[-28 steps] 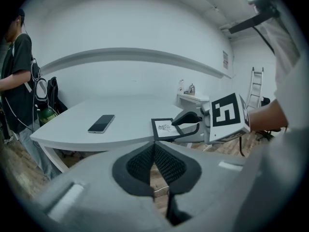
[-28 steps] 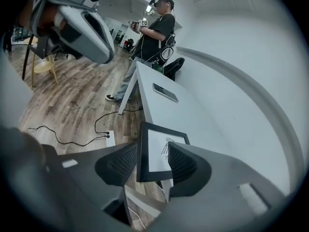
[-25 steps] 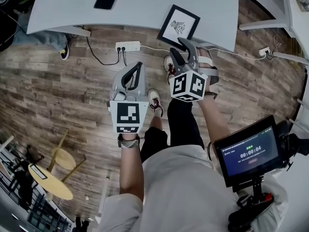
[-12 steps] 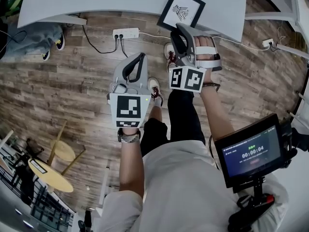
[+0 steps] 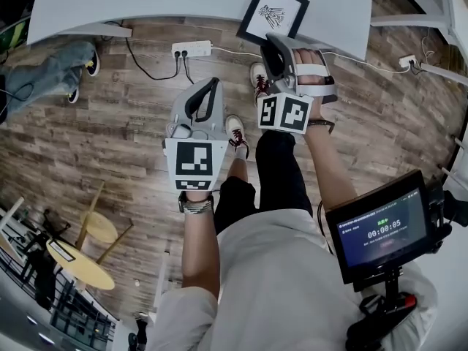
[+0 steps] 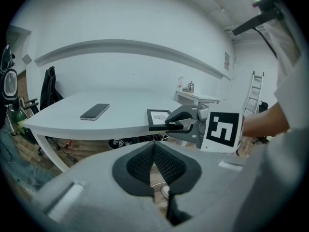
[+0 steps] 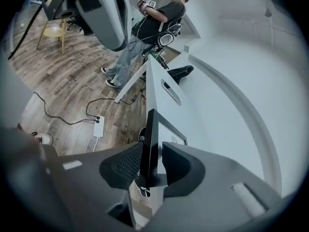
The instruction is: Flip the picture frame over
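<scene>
Right claw (image 7: 152,158) is at the table's near edge, and its jaws have just been closing in. The picture frame (image 7: 150,129) is standing edge-on right between them. One pad is against the black border. On the other side I can see a sliver of white table (image 7: 193,105) between frame and jaw, so this isn't a clamp yet: the jaws are part-closed around the frame, not clenched on it.

From above, the picture frame (image 5: 274,13) lies flat, drawing side up, just ahead of my right claw (image 5: 270,46), with its near corner in the jaws.

My left claw (image 5: 208,93) hangs off to the left and lower, out over the wooden floor and well short of the table. Its jaws are pressed together with nothing in them. Looking along it, the frame (image 6: 158,116) is ahead and to the right, and a phone (image 6: 94,111) lies ahead and to the left.
</scene>
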`<state>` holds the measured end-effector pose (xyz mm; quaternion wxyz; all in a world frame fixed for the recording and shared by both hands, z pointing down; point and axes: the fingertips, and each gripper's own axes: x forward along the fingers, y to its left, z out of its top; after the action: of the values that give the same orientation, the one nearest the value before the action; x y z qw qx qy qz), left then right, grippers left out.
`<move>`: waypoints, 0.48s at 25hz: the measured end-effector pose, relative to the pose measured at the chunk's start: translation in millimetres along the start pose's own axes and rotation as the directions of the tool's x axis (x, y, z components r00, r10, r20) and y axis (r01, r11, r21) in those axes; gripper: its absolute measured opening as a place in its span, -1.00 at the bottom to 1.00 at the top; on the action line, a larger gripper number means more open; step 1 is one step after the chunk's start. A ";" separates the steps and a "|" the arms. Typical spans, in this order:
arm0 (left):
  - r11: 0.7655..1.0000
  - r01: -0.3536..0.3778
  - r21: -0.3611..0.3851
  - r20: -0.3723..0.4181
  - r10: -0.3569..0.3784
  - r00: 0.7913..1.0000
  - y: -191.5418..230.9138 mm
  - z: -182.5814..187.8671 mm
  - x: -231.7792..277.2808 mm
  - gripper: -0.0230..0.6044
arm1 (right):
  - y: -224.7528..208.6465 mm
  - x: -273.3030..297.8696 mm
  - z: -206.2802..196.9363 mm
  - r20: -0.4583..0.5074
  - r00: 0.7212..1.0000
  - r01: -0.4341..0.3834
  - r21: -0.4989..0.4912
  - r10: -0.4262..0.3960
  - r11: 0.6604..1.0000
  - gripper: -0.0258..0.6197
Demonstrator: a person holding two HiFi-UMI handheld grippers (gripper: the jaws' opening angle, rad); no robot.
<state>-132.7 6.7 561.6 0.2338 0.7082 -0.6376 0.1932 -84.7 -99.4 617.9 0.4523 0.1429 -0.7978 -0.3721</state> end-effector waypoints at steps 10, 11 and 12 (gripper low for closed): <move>1.000 0.002 0.023 0.056 -0.004 0.998 2.9 50.0 -1.9 -0.92 | -39.6 -28.8 17.8 0.097 0.994 -0.068 0.135 0.055 0.989 -0.65; 1.000 0.002 0.027 0.062 -0.003 0.998 3.1 57.1 -2.7 -0.92 | -43.9 -31.9 19.3 0.109 0.992 -0.082 0.153 0.066 0.985 -0.65; 1.000 0.001 0.031 0.067 -0.003 0.998 3.0 64.1 -3.8 -0.92 | -48.0 -35.5 21.0 0.120 0.990 -0.099 0.170 0.079 0.980 -0.65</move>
<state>-137.7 -27.5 507.3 0.2017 0.7183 -0.6413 0.1791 -87.8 -102.4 554.8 0.4085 0.1253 -0.8573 -0.2871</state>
